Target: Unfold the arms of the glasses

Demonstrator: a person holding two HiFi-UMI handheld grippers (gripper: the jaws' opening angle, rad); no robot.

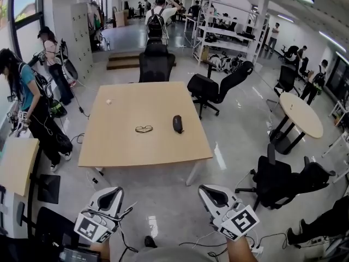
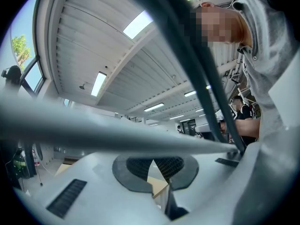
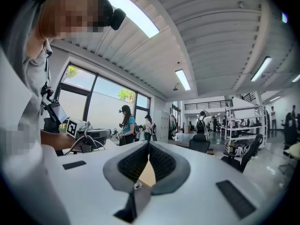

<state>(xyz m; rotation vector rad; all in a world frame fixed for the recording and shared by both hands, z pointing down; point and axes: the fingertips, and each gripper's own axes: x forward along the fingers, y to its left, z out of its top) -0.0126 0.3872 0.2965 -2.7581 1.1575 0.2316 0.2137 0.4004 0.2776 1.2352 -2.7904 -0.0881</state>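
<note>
Glasses (image 1: 144, 129): thin dark frame, flat on smooth pale wooden table (image 1: 125, 146); rounded black case (image 1: 178, 124) near | left gripper (image 1: 112, 191): ribbed pads clenched, empty; right gripper (image 1: 207, 191): likewise; both well apart from table

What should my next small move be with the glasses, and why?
Likely carry both grippers forward to the table: the glasses lie mid-table beside a black case, while the left gripper and right gripper sit short of its near edge, both shut.

Bright daylight from windows (image 1: 24, 21) upper left; ceiling strips (image 3: 186, 79) glow; floor (image 1: 220, 156) glares; fisheye edges bend and darken.
</note>
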